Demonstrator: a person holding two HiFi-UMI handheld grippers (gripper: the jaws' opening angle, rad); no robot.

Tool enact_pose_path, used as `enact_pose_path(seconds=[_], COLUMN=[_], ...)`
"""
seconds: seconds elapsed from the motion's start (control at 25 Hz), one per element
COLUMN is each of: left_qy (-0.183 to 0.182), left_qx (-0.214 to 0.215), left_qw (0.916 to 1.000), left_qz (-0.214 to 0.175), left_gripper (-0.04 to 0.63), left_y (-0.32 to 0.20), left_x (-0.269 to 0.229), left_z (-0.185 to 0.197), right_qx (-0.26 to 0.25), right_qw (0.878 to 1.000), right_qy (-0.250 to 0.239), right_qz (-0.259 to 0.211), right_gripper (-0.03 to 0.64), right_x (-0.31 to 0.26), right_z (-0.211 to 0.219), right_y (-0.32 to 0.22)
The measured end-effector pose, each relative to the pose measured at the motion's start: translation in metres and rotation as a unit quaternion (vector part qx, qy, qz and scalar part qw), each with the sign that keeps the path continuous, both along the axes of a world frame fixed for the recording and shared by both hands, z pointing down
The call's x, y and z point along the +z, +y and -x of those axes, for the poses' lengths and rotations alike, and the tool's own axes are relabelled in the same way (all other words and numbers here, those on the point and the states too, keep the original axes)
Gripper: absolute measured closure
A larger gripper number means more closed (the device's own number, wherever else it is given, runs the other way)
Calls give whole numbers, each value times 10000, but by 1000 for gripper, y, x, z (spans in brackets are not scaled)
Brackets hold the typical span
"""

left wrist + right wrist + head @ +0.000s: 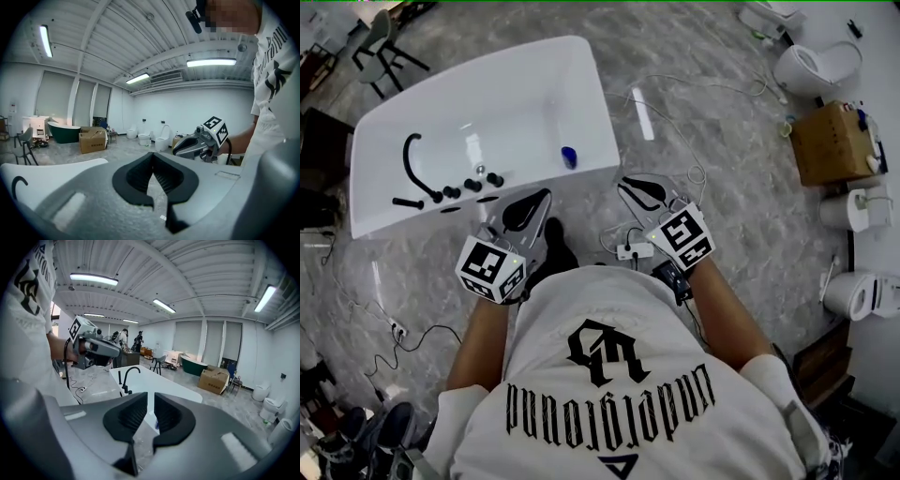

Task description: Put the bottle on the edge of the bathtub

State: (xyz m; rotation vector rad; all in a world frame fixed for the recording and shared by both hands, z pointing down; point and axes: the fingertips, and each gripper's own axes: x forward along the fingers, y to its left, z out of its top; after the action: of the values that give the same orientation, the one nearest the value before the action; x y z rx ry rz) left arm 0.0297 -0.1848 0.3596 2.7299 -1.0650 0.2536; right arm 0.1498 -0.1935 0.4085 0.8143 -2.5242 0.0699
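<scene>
A small blue bottle [569, 157] stands inside the white bathtub [592, 77], at its right end near the front rim. A black faucet [412, 167] rises at the left end. My left gripper [534, 203] hovers just in front of the tub's front rim, jaws shut and empty. My right gripper [638, 190] is held to the right of the tub, over the floor, its jaws a narrow gap apart with nothing between them. In the right gripper view the tub [161, 380] lies ahead and a bit of blue bottle [155, 424] shows through the gap.
A white power strip [635, 250] and loose cables lie on the marble floor between the grippers. A cardboard box [831, 142] and toilets [815, 67] stand at the right. A chair [379, 49] is beyond the tub's far left corner.
</scene>
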Motion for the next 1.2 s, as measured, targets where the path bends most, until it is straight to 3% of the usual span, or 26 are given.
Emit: enact_pose_path(seconds=[0.2, 0.52, 0.84, 1.2], left_qy=[-386, -355, -360, -398], left_qx=[40, -202, -420, 371], left_qw=[9992, 9989, 9984, 9982], left_qz=[-113, -226, -148, -233], left_gripper=[589, 589, 589, 589], left_y=[13, 34, 63, 114], left_x=[-6, -25, -39, -48], left_z=[-10, -6, 29, 66], right_qx=[41, -29, -53, 324], right_qw=[9996, 9986, 9973, 9965], right_qy=[-205, -500, -725, -763], right_qz=[-200, -190, -61, -124], right_gripper=[604, 615, 615, 615], right_x=[-24, -33, -45, -56], right_z=[-12, -19, -3, 41], right_y=[7, 17, 35, 92])
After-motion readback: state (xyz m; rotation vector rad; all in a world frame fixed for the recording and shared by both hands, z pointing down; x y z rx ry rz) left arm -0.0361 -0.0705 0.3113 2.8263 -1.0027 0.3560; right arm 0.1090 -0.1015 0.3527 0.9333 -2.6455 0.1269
